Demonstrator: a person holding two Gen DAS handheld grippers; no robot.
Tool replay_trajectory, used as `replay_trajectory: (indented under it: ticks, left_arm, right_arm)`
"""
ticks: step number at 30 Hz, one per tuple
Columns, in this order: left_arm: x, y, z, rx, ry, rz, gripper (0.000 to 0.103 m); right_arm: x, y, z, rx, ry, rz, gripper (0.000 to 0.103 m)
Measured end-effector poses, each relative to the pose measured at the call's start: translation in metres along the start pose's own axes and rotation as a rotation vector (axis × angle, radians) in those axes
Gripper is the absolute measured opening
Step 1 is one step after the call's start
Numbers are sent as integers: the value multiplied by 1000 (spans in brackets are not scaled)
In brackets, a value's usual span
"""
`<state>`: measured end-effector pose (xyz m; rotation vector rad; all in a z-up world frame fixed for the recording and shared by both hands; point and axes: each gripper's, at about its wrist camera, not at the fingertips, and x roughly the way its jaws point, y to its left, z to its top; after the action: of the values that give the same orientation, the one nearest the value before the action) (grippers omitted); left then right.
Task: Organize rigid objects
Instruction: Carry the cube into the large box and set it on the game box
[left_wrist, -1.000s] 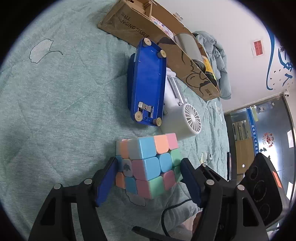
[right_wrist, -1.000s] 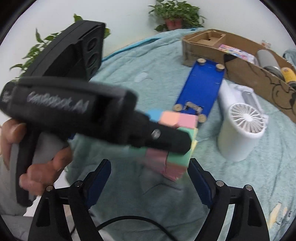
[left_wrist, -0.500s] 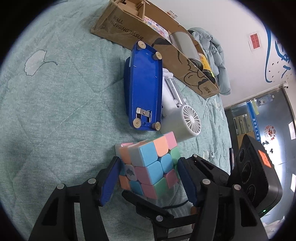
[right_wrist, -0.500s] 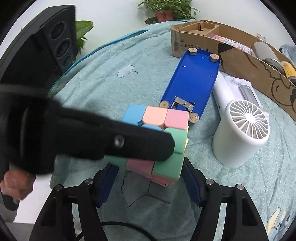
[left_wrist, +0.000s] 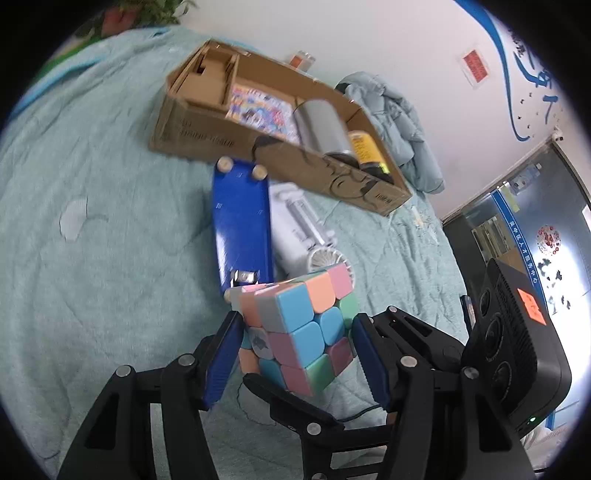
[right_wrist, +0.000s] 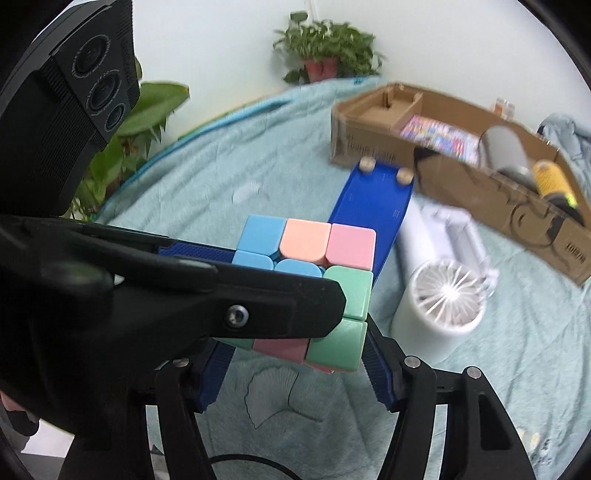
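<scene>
A pastel puzzle cube (left_wrist: 301, 328) is held off the green quilt between the blue pads of my left gripper (left_wrist: 295, 354), which is shut on it. In the right wrist view the cube (right_wrist: 325, 266) sits partly behind the left gripper's black finger (right_wrist: 258, 306). My right gripper (right_wrist: 295, 365) stands just below the cube with its pads spread at the cube's lower edges; whether they press on it I cannot tell. A blue case (left_wrist: 242, 225) and a white handheld fan (left_wrist: 314, 247) lie on the quilt beyond.
A long cardboard box (left_wrist: 280, 144) at the back holds a colourful booklet, a grey cylinder (left_wrist: 323, 125) and a yellow can. Potted plants (right_wrist: 325, 55) stand by the wall. A grey jacket (left_wrist: 399, 122) lies behind the box.
The left gripper has lifted the cube off the quilt and tilted up toward the box. The right gripper has come in close under the cube.
</scene>
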<state>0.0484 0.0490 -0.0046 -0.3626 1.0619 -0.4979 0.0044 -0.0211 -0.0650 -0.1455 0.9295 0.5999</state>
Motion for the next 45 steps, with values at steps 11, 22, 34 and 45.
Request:
replay_trajectory:
  ticks: [11, 22, 34, 45]
  left_arm:
    - [-30, -44, 56, 166, -109, -23, 60]
    - [-42, -72, 143, 318, -177, -18, 60]
    - [16, -35, 219, 258, -60, -16, 60]
    - [83, 27, 223, 108, 100, 7, 53]
  right_arm:
    - [-55, -8, 53, -8, -187, -101, 63]
    - [-85, -46, 141, 2, -312, -164, 63]
    - [-29, -121, 235, 68, -186, -109, 63]
    - [83, -164, 222, 164, 11, 10, 62]
